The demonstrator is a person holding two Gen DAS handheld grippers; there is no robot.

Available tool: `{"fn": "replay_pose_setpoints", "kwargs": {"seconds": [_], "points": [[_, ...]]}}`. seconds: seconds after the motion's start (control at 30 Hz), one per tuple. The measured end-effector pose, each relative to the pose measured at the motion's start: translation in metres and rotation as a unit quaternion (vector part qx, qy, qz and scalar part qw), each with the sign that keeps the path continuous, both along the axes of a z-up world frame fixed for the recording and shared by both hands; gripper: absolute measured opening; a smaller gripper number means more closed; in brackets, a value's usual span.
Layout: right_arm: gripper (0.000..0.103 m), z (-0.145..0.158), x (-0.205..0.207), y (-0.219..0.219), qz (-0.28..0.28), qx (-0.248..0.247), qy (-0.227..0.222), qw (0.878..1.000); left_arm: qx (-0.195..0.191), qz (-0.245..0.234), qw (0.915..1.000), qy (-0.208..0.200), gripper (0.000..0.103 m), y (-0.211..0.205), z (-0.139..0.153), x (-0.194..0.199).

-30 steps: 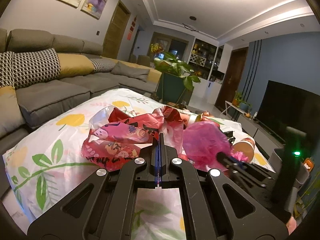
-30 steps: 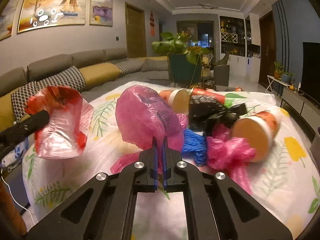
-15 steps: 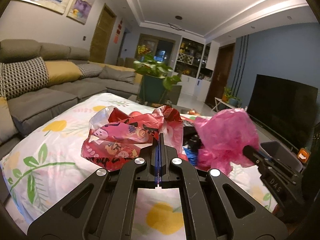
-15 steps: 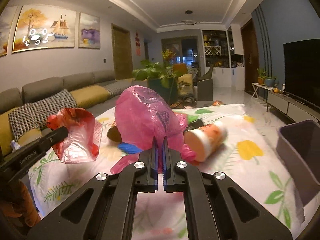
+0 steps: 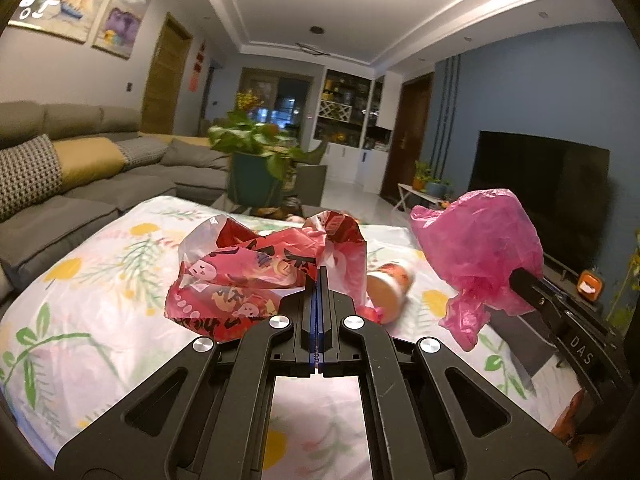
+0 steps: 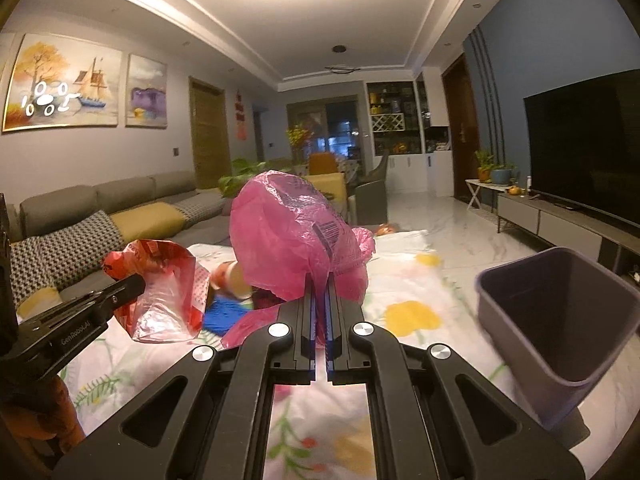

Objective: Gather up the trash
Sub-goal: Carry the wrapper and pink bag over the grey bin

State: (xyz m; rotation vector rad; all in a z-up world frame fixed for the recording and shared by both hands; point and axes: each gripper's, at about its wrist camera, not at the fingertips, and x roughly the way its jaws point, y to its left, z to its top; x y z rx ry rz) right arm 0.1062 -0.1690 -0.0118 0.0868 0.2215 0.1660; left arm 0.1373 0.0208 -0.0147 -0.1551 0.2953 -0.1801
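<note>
Right wrist view: floral tablecloth [image 6: 404, 316] underneath, purple bin [image 6: 560, 312] at right. Pink plastic bag [image 6: 292, 236] pinched above the cloth between nearly closed right gripper [image 6: 319, 280] fingers. Red printed bag [image 5: 256, 276] clamped in closed left gripper [image 5: 319, 276]. Orange cup [image 5: 390, 290] lying behind.

Two plastic bags: one red [image 5: 256, 276], one pink [image 6: 292, 236]; one grey bin [image 6: 560, 312]; one paper cup [image 5: 388, 288].
</note>
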Motion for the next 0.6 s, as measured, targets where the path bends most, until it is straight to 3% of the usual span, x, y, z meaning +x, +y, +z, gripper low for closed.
{"fn": "replay_pose_setpoints", "kwargs": {"seconds": [0.6], "points": [[0.004,0.004,-0.022,-0.084,-0.108,0.005,-0.028,0.994,0.011,-0.113,0.9934,-0.015,0.0,-0.11,0.014,0.024]]}}
